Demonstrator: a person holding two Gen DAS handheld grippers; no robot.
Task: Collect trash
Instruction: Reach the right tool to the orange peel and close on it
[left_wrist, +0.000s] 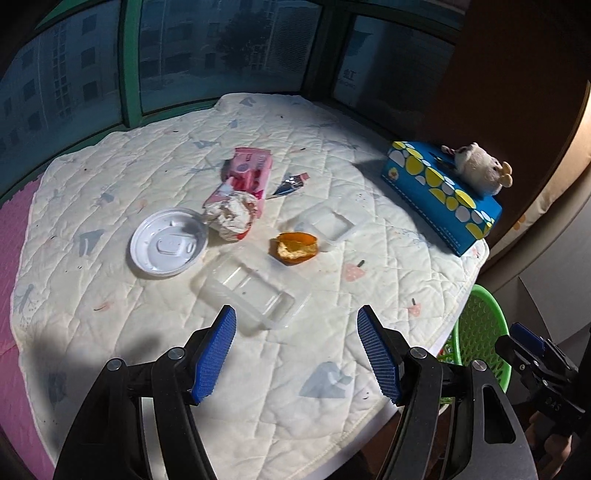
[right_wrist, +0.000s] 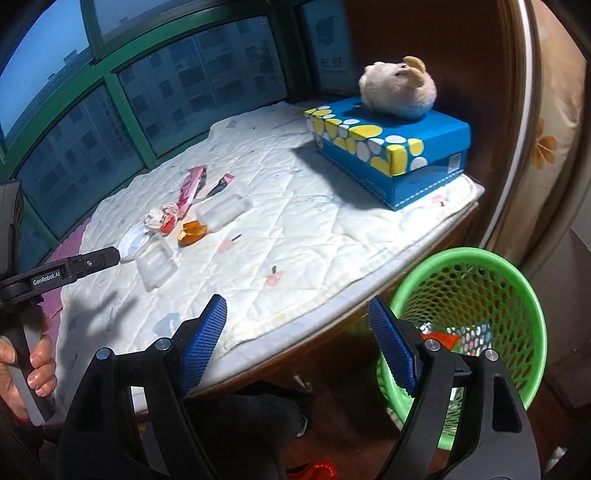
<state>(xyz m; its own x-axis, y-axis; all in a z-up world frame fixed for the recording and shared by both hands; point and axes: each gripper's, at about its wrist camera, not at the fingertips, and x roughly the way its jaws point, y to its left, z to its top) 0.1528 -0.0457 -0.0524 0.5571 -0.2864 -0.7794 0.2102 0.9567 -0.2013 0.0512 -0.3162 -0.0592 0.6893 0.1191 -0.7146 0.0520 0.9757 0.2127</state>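
Trash lies on a quilted white mat (left_wrist: 110, 280): a white round lid (left_wrist: 168, 242), a crumpled paper ball (left_wrist: 232, 214), a pink wrapper (left_wrist: 251, 173), a small dark sachet (left_wrist: 291, 183), an orange peel (left_wrist: 297, 247) and two clear plastic trays (left_wrist: 251, 291) (left_wrist: 330, 223). My left gripper (left_wrist: 297, 317) is open and empty, just short of the nearer clear tray. My right gripper (right_wrist: 297, 306) is open and empty above the mat's front edge, beside a green mesh bin (right_wrist: 476, 291) that holds some scraps.
A blue spotted tissue box (right_wrist: 391, 147) with a plush toy (right_wrist: 399, 88) on top stands at the mat's right end. Windows (left_wrist: 221, 48) run behind the mat. A pink mat (left_wrist: 14, 229) lies on the left. The bin stands below the ledge on the right.
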